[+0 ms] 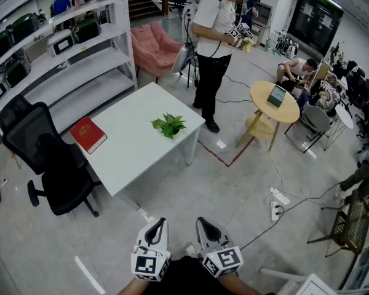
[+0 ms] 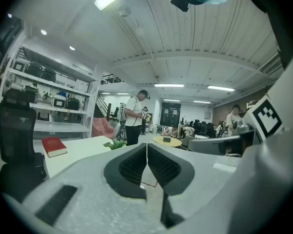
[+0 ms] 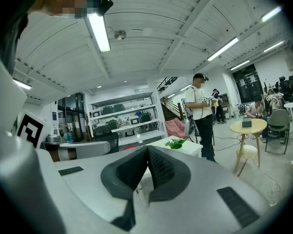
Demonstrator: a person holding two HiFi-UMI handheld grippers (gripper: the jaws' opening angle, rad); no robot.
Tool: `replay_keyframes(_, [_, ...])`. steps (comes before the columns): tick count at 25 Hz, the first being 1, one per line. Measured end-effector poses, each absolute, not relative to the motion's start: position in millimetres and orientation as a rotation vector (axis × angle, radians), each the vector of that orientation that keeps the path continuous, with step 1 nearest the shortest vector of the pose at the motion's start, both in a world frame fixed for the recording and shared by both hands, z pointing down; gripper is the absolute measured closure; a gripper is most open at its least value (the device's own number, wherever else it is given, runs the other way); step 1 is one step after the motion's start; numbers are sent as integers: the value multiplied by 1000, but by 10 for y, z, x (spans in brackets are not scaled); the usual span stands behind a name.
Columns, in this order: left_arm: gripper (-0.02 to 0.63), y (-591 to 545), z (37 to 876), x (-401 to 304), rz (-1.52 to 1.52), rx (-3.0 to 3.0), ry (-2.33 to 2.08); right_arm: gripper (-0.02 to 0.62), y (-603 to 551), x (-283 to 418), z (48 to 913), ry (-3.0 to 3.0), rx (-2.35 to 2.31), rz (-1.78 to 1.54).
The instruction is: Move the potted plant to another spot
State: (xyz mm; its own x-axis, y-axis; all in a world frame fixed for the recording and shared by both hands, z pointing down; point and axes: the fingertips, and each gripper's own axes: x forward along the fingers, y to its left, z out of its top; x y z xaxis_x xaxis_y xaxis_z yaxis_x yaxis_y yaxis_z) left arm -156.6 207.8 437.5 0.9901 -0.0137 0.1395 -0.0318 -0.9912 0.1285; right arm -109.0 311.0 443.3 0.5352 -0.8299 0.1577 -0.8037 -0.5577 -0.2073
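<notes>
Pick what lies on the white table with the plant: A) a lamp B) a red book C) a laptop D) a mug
B: the head view shows a red book lying near the left end of the table, well apart from the plant.

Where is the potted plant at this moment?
In the head view the potted plant stands on the white table near its right-hand corner, apart from the red book on the left, with a standing person just beyond.
</notes>
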Motion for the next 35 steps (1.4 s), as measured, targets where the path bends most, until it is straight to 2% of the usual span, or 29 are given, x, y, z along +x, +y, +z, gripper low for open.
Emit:
replay_keyframes(16, [584, 2360, 4400, -1640, 226, 2998, -68, 583, 3355, -1142, 4325, 1435, -2598, -316])
replay_keyframes(35, [584, 2763, 4597, -1433, 298, 2993, -157, 583, 3658, -916, 4624, 1556, -2542, -390])
